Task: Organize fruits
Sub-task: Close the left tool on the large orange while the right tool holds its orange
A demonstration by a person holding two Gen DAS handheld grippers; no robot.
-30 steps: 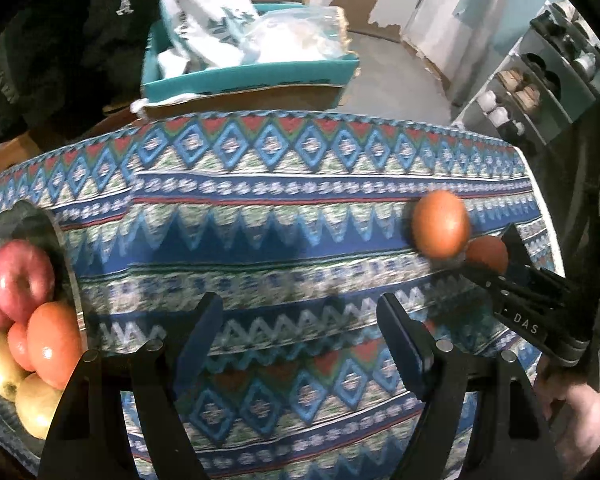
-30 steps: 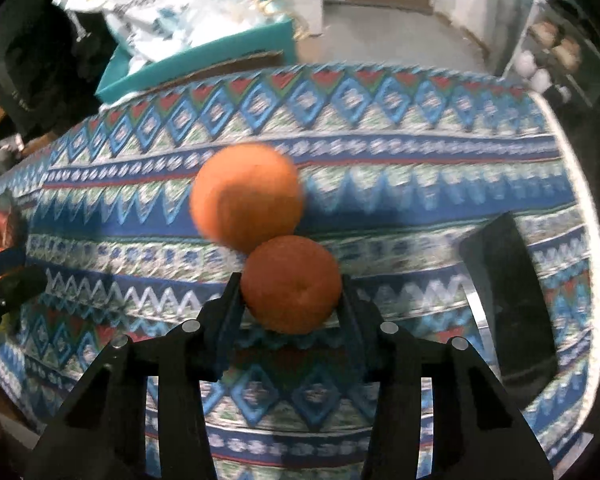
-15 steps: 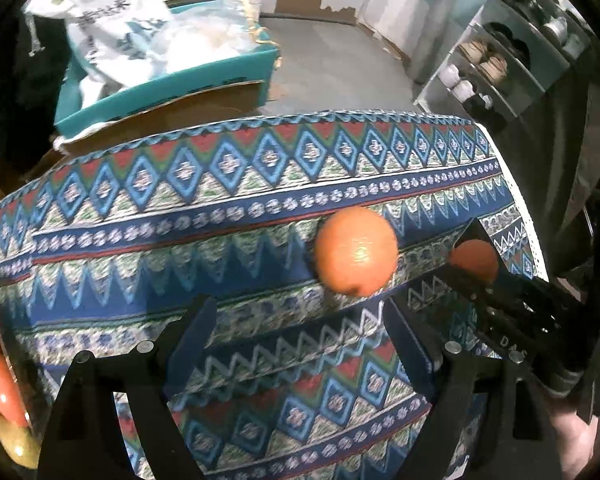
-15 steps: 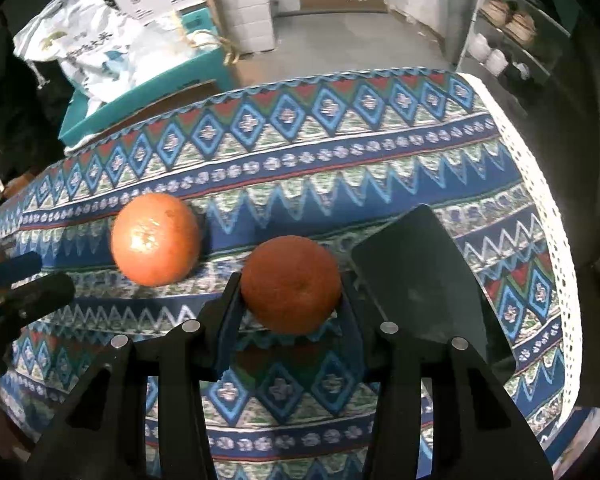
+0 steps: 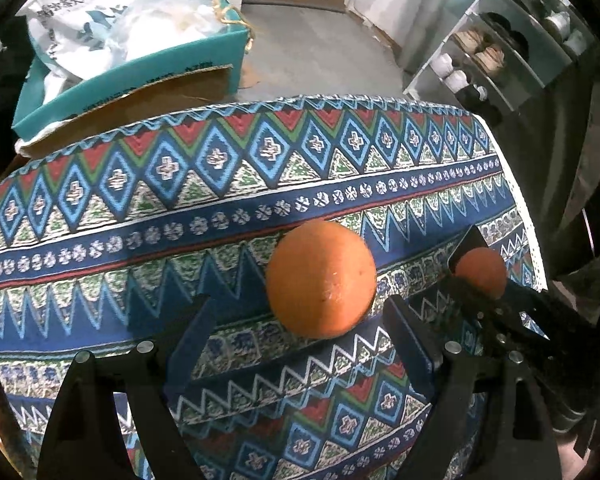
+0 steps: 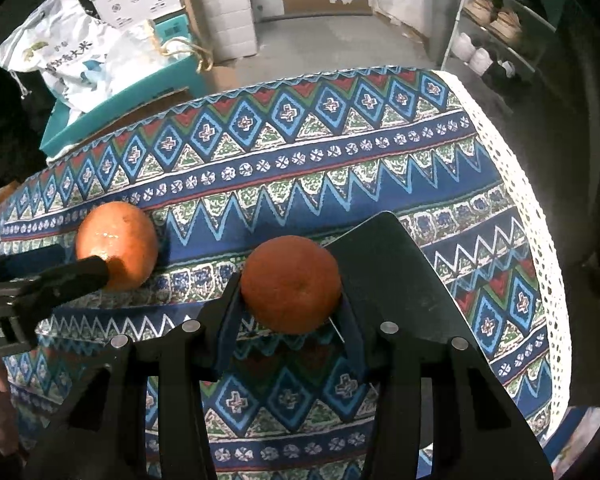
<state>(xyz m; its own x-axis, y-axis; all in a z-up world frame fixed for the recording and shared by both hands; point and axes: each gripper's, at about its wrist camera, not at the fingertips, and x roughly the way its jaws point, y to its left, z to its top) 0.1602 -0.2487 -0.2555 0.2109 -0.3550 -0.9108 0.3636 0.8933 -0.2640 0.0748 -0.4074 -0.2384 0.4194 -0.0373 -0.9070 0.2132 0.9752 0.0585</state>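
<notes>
In the left wrist view, the left tool (image 5: 300, 328) fills the bottom of the frame with its two dark fingers (image 5: 188, 332) spread wide. Its jaws have just been opening, and they stand released. A large orange (image 5: 321, 278) rests on the patterned cloth (image 5: 220, 184) that covers the surface, at the centre of the frame, just above the gap between the fingers and nearer the right one. Whether that finger touches the fruit cannot be told. At the right edge of this view the right tool (image 5: 476, 280) appears from the side with a smaller orange (image 5: 482, 270) at its tips.

In the right wrist view, the right tool (image 6: 290, 300) is clenched on the smaller orange (image 6: 291, 284), which sits at the centre of the frame, gripped on both sides by the blue-lined pads. A flat black plate (image 6: 396, 276) lies on the cloth just right of the held fruit. The large orange (image 6: 118, 246) lies at the left of the frame, with one finger tip of the left tool (image 6: 96, 268) crossing in front of its lower left side.

Beyond the far edge of the surface, at the upper left of both views, a teal box (image 5: 148, 68) holds white bags (image 5: 80, 12). A shelf unit (image 6: 496, 40) with shoes stands at the upper right.
</notes>
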